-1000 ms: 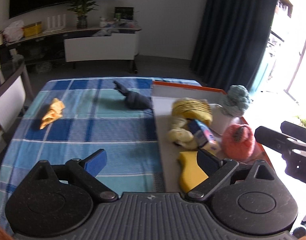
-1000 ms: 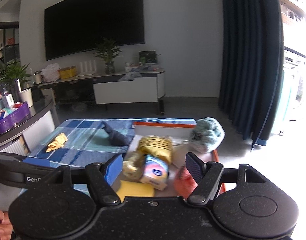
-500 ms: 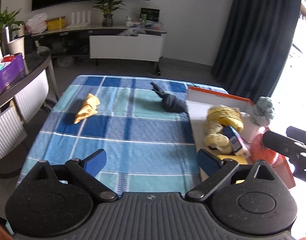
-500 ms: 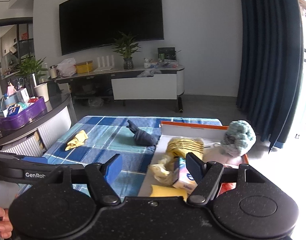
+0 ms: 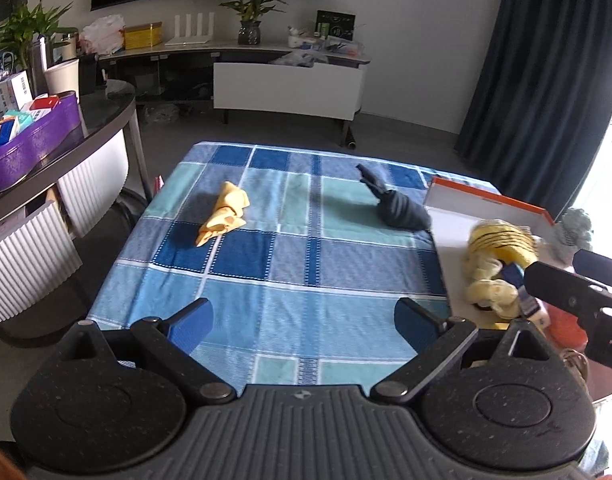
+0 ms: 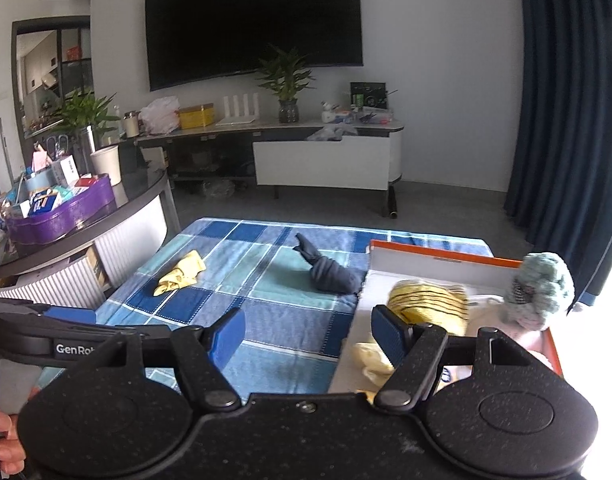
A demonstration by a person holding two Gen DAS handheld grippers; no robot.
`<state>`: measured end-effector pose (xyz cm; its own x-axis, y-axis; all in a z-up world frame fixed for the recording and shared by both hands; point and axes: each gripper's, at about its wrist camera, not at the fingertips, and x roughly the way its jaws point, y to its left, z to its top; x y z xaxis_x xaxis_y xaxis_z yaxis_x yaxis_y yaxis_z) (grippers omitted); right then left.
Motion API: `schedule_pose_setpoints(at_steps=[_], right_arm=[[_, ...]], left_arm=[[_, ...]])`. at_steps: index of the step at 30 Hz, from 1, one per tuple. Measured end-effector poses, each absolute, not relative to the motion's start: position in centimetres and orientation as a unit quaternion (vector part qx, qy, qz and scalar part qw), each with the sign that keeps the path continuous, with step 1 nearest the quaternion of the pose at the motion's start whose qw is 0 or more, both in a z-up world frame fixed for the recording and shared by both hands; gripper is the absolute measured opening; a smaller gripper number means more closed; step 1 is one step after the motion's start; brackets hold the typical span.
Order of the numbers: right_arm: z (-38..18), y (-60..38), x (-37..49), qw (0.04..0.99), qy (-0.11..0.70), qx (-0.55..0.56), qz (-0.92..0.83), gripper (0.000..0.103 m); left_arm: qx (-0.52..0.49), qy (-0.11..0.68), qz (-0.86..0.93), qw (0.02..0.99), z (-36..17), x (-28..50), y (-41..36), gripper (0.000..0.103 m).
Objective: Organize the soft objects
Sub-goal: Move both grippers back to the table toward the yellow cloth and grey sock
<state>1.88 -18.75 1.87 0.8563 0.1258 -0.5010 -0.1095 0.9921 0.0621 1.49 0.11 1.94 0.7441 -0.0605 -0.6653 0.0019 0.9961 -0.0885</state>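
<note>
The left gripper [image 5: 303, 322] hangs over the near edge of a blue plaid tablecloth [image 5: 289, 264], its blue-padded fingers [image 5: 189, 322] spread wide with only cloth between them. From this view, a crumpled yellow cloth [image 5: 224, 213] lies at about eleven o'clock on the tablecloth, and a dark navy bundle of fabric [image 5: 398, 210] lies at about one o'clock, well apart from the yellow one and just beside the near-left corner of an orange-rimmed white box [image 5: 490, 200]. Inside that box, at about two o'clock, sits a yellow knit piece with dark stripes [image 5: 502, 240], with a pale yellow soft item [image 5: 488, 292] touching it on the near side. A teal yarn pompom [image 5: 576, 230] perches at the box's far right rim. The right gripper [image 6: 310, 336] points across the table from lower down, its fingers likewise spread wide and gripping nothing; its right pad stands in front of the striped knit without pressing it. In the right wrist view the navy bundle [image 6: 332, 274] lies at twelve o'clock, the yellow cloth [image 6: 179, 278] at ten o'clock, and the pompom [image 6: 542, 290] at two o'clock above the box wall [image 6: 442, 262]. A fingertip of the person's hand [image 6: 1, 444] shows at the lower left edge.
</note>
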Motion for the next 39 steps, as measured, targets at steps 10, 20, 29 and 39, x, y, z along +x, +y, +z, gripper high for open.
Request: schedule_pose_setpoints(at_steps=[10,20,29,39], right_arm=[[1.2,-17.4,4.6,0.957,0.279,0.013,0.076,0.083],[0.9,-17.0,6.8,0.953,0.292,0.016,0.081,0.083],[0.8,-16.7,8.5,0.951,0.296,0.019,0.085,0.083],[-0.1,-17.3,10.1,0.948,0.308,0.024,0.081,0.083]], left_arm=[[-0.041,0.376,-0.002,0.926,1.0,3.3,1.5,0.1],[-0.037,0.388,0.008,0.921,0.7,5.1,2.7,0.1],[-0.038,0.389,0.022,0.92,0.1,7.3,4.8,0.1],[-0.027,0.383,0.042,0.923,-1.6,12.1,6.8,0.1]])
